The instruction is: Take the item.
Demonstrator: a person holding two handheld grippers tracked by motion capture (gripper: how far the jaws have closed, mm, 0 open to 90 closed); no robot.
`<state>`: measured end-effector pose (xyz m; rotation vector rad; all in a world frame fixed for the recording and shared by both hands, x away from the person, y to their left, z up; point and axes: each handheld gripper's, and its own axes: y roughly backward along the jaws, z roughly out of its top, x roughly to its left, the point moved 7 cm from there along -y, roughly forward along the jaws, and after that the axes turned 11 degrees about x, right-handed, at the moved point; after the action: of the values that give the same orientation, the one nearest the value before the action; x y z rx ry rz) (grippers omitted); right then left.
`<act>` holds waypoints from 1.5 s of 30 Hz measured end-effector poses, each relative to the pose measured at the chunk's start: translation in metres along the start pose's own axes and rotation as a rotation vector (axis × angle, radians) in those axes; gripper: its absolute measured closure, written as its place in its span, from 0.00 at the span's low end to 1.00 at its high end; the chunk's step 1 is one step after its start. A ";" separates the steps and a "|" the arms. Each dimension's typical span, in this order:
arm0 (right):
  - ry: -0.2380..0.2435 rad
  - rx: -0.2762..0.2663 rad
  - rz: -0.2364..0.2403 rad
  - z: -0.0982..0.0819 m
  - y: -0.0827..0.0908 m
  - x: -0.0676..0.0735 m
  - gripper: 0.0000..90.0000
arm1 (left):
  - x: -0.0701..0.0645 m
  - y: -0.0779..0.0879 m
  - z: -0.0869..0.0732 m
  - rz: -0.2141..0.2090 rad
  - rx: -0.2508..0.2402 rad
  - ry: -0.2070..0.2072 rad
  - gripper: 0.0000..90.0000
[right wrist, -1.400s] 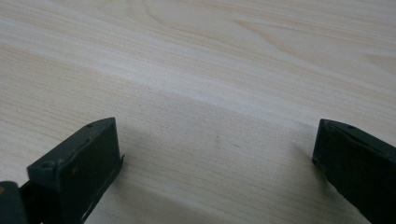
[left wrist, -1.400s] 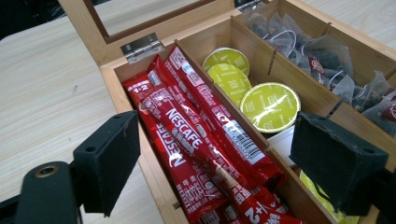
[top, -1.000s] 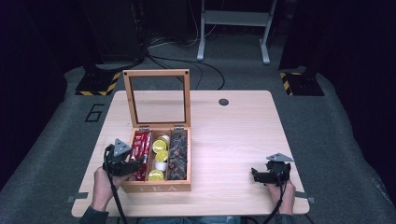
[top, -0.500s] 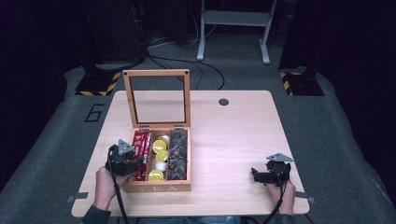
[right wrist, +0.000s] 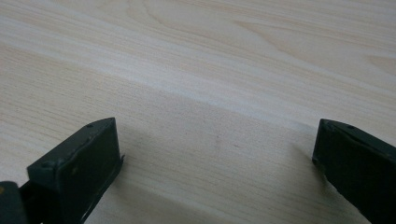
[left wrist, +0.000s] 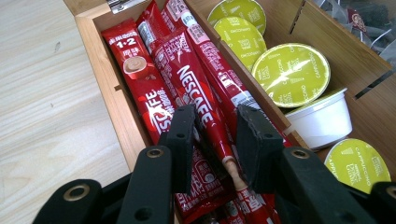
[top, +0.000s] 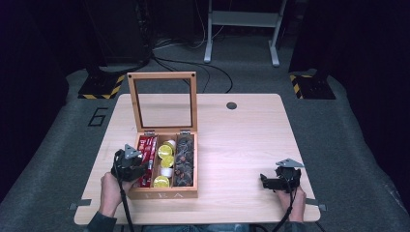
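An open wooden tea box [top: 162, 194] stands left of the table's middle, its glass lid [top: 162, 75] upright. The left compartment holds red Nescafé sticks [top: 148, 147], the middle one yellow-lidded capsules [top: 167, 150], the right one dark tea bags [top: 184, 159]. My left gripper [top: 140, 167] reaches into the left compartment. In the left gripper view its jaws [left wrist: 212, 116] are narrowed around one red Nescafé stick [left wrist: 196, 88], which still lies among the others, next to the capsules [left wrist: 289, 74]. My right gripper [top: 264, 181] rests low at the table's front right, open over bare wood [right wrist: 215, 135].
A small dark round grommet [top: 231, 105] sits at the table's [top: 251, 140] far edge. Beyond the table are dark floor, cables and a metal stand [top: 241, 19]. Bare wood lies between the box and the right gripper.
My left gripper has shifted right from beside the box's left wall into the stick compartment. The right gripper has stayed put.
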<state>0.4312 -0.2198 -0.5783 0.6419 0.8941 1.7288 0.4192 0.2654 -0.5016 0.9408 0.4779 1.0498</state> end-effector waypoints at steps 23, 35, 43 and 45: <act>0.011 0.001 0.000 0.000 0.001 0.001 0.00 | -0.002 0.004 -0.001 -0.017 -0.035 0.029 0.90; 0.010 0.001 0.002 0.000 0.001 0.001 0.00 | -0.001 0.014 0.000 -0.031 -0.082 0.041 0.91; 0.009 0.002 0.003 0.000 0.001 0.001 0.00 | 0.002 0.025 0.004 -0.026 -0.119 0.052 0.91; 0.009 0.002 0.003 0.000 0.001 0.001 0.00 | 0.003 0.027 0.004 -0.024 -0.123 0.050 0.91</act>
<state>0.4303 -0.2193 -0.5780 0.6373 0.9018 1.7355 0.4094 0.2712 -0.4761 0.8001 0.4597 1.0705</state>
